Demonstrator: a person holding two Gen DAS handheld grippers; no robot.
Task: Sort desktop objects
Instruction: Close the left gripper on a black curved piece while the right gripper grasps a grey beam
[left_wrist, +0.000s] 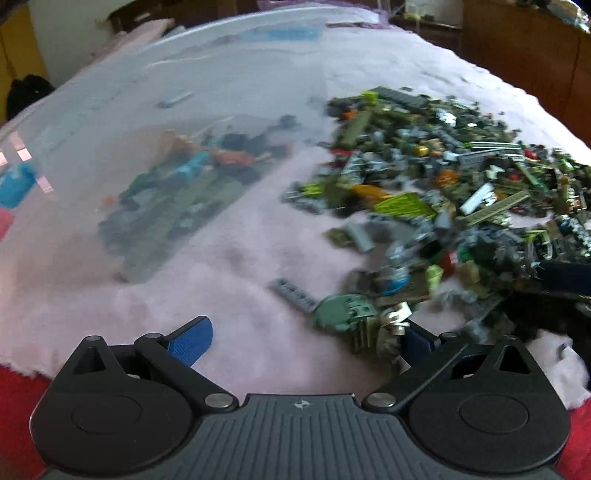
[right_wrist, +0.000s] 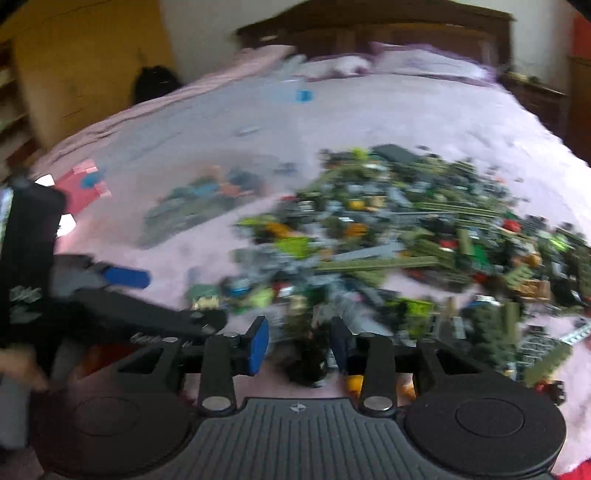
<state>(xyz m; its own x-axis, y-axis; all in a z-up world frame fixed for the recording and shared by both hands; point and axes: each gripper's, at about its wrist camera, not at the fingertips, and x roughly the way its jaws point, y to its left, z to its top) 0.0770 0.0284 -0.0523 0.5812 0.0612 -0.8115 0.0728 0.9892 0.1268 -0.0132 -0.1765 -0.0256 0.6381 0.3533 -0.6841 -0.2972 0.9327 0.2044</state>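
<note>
A big pile of small toy bricks, mostly green and grey (left_wrist: 443, 192), lies on a pink blanket (left_wrist: 240, 266); the right wrist view shows the pile (right_wrist: 406, 251) too. My left gripper (left_wrist: 306, 336) is open at the pile's near left edge, its right finger against a grey-green round piece (left_wrist: 343, 314). My right gripper (right_wrist: 301, 343) is open over the pile's near edge, with a dark piece (right_wrist: 310, 358) between its fingers. A clear plastic bin (left_wrist: 155, 155) on the left holds sorted bricks (left_wrist: 184, 192). Both views are blurred.
The left gripper (right_wrist: 122, 277) appears at the left of the right wrist view. A wooden headboard (right_wrist: 369, 26) and pillow (right_wrist: 424, 59) stand at the far end. A red cover (left_wrist: 18, 406) edges the blanket near me.
</note>
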